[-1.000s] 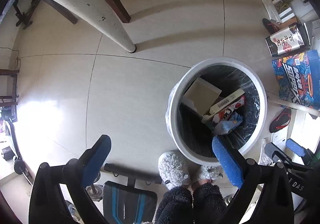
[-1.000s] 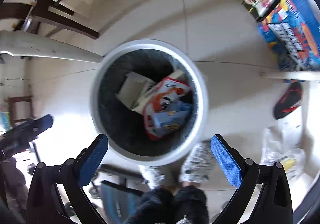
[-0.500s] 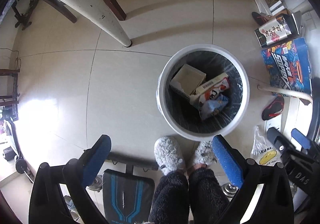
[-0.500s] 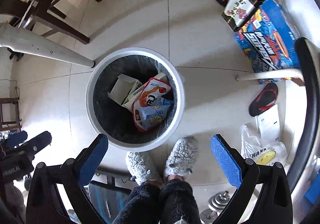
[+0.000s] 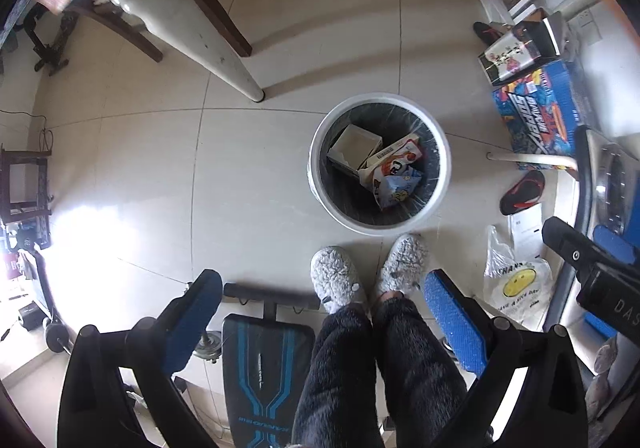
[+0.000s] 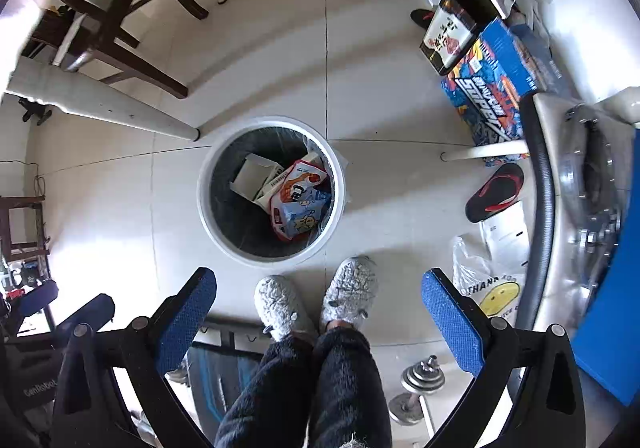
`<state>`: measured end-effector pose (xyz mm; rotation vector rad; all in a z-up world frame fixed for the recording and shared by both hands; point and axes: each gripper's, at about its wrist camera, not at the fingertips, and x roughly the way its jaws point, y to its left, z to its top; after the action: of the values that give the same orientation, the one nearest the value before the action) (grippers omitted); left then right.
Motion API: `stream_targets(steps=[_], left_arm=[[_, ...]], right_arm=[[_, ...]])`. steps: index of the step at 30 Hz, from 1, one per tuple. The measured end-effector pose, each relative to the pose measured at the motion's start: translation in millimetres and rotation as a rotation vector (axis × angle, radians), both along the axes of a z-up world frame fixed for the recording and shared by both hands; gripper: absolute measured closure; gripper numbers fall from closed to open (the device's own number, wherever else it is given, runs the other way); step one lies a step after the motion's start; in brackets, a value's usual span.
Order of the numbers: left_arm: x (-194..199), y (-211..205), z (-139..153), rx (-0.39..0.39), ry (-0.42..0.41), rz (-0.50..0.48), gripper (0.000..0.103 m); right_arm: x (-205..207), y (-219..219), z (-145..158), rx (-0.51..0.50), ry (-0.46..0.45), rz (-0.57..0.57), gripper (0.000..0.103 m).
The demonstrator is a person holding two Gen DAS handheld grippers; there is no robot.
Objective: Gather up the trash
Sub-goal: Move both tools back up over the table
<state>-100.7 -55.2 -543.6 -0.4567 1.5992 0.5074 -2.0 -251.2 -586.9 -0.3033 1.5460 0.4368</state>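
A white round trash bin [image 5: 318, 183] with a dark liner stands on the tiled floor; it also shows in the right wrist view [image 6: 205, 207]. Inside lie a white carton [image 5: 354, 145], a red-and-white snack bag [image 6: 298, 183] and a blue snack bag [image 5: 396, 187]. My left gripper [image 5: 322, 308] is open and empty, held high above the floor. My right gripper [image 6: 318, 308] is open and empty, also high above the bin. The right gripper's body shows at the right edge of the left wrist view [image 5: 592, 272].
The person's grey slippers [image 5: 336, 280] stand just before the bin. A table leg [image 5: 224, 59] and chair stand at upper left. Boxes [image 5: 536, 111], a sandal [image 5: 520, 193] and a plastic bag [image 5: 516, 284] lie right. A weight bench [image 5: 268, 360] and a dumbbell [image 6: 416, 384] lie below.
Both grippers have risen well away from the bin, which now looks smaller and farther. Both stay open and empty.
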Motion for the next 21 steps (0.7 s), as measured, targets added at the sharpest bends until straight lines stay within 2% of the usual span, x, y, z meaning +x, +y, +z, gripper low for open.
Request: stream_targets(steps=[7,14,17,21], left_arm=[[-4,-7,68,0.022,-0.023,-0.017,0.000],[-10,-1,140,0.031,-0.093,-0.007,0.000],[-4,9,183,0.042,-0.158,-0.002,0.000],[15,25,242,0.088,-0.285,-0.011,0.000]], right_arm=[[-5,-2,85,0.006,-0.015,0.030,0.000],[-14,-5,172,0.046,-0.008,0.028,0.000],[-14,-2,211,0.089,-0.009,0.019,0.000],[-5,6,272,0.164,-0.043,-0.019,0.000]])
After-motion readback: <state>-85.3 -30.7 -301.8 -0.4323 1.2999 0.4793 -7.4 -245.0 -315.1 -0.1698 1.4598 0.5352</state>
